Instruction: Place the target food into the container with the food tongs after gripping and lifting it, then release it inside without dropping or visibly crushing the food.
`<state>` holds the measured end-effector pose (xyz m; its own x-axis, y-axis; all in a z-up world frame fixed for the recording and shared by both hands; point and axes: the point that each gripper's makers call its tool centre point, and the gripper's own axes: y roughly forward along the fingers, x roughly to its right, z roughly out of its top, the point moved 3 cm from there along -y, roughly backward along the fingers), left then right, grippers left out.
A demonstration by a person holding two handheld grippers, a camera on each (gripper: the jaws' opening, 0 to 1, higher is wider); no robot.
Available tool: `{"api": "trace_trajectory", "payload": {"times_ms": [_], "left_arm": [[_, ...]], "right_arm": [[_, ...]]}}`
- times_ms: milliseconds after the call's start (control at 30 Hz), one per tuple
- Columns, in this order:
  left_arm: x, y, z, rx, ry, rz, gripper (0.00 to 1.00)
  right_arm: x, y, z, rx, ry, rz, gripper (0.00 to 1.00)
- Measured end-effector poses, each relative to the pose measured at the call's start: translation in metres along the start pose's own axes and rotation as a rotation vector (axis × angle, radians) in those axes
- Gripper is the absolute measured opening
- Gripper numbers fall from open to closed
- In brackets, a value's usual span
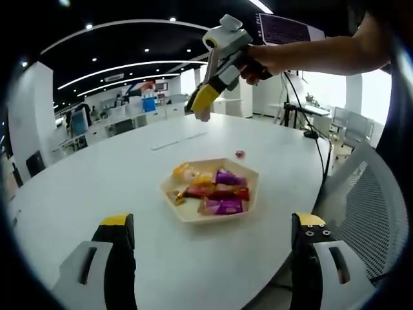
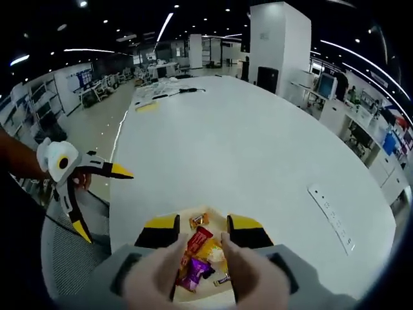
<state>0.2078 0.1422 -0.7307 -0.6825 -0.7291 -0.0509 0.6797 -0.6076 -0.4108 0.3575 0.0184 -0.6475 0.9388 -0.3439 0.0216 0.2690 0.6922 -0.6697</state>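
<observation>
A beige hexagonal tray (image 1: 188, 215) of wrapped candies (image 1: 222, 192) lies on the round white table (image 1: 97, 187), just ahead of my left gripper (image 1: 213, 221), whose yellow-tipped jaws stand wide open with nothing between them. A hand holds my right gripper (image 1: 201, 111) high above the far side of the table, tilted down. It grips beige food tongs (image 2: 155, 274) whose two arms stay apart with nothing between them. In the right gripper view the tray (image 2: 208, 214) sits directly under my right gripper (image 2: 203, 227), and the left gripper (image 2: 107, 205) hovers open off the table's left edge.
One small red candy (image 1: 240, 154) lies loose on the table beyond the tray. A white power strip (image 2: 332, 216) rests farther out, and a black cable (image 1: 317, 145) runs over the edge. A grey mesh chair (image 1: 368, 194) stands beside the table. Office desks fill the background.
</observation>
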Motion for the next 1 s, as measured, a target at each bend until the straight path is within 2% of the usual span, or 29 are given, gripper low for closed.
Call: {"api": "trace_trajectory", "payload": {"times_ms": [200, 267, 500, 1000], "left_arm": [[-0.002, 0.0, 0.001, 0.006, 0.016, 0.01, 0.99], [-0.002, -0.001, 0.001, 0.008, 0.009, 0.011, 0.99], [-0.002, -0.001, 0.001, 0.007, 0.017, 0.011, 0.99], [0.001, 0.001, -0.001, -0.002, 0.009, -0.006, 0.99]], "right_arm": [[0.009, -0.011, -0.009, 0.006, -0.049, -0.009, 0.28], [0.012, -0.014, -0.011, 0.03, -0.118, 0.001, 0.28], [0.025, -0.028, -0.026, 0.02, -0.14, -0.026, 0.29], [0.04, -0.05, -0.053, 0.009, -0.155, -0.033, 0.29]]}}
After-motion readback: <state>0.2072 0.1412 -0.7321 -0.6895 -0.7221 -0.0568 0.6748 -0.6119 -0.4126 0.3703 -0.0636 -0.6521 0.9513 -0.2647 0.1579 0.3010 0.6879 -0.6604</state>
